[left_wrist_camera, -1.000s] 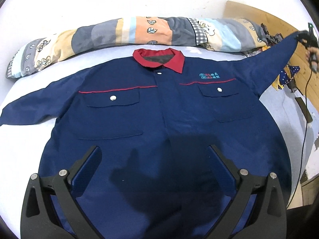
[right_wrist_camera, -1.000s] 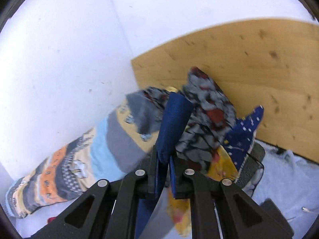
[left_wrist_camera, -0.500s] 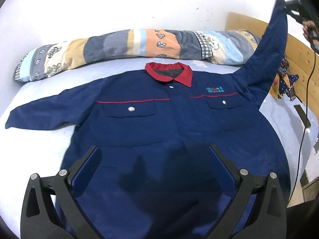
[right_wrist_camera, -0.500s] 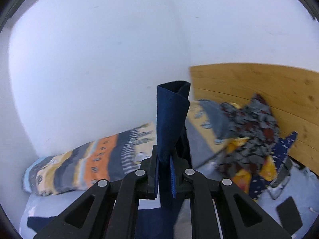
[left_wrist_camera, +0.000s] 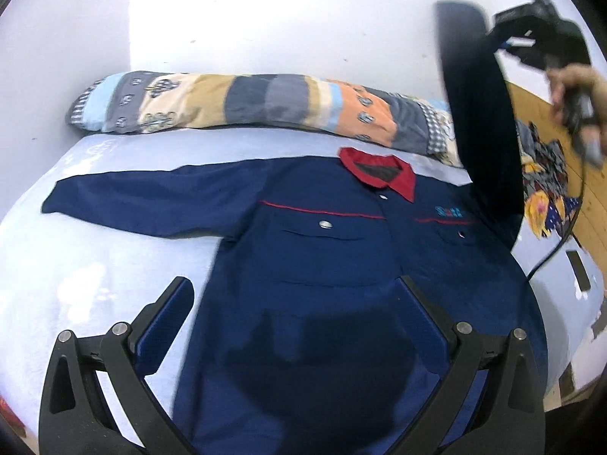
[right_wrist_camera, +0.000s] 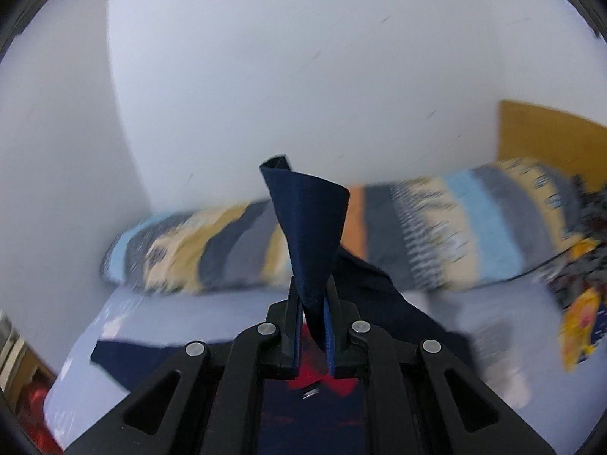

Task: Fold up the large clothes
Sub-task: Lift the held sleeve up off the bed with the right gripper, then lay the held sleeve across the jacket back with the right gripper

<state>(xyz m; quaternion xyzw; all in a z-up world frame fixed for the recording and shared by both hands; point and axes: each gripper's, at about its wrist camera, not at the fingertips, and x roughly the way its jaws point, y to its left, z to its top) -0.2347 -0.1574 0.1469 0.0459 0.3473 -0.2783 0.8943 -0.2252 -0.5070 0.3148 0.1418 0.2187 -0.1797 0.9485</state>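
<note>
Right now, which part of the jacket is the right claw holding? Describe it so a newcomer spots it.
On the pale blue bed lies a navy work jacket with a red collar. Its sleeve by the wooden headboard rises off the sheet, cuff pinched in the right claw. The other sleeve lies flat.

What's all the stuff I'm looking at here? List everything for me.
Jacket: one, navy with red collar, spread flat on the bed.
Lifted sleeve: one, navy, raised at the right.
Rolled quilt: one, striped patchwork, along the wall.
Bed sheet: one, pale blue, under the jacket.
Patterned clothes: a heap, multicoloured, by the wooden headboard.
Cable: one, black, right side.
Left gripper: black, open over the hem.
Right gripper: black, shut on the sleeve cuff.
Hand: one, holding the right gripper.
</note>
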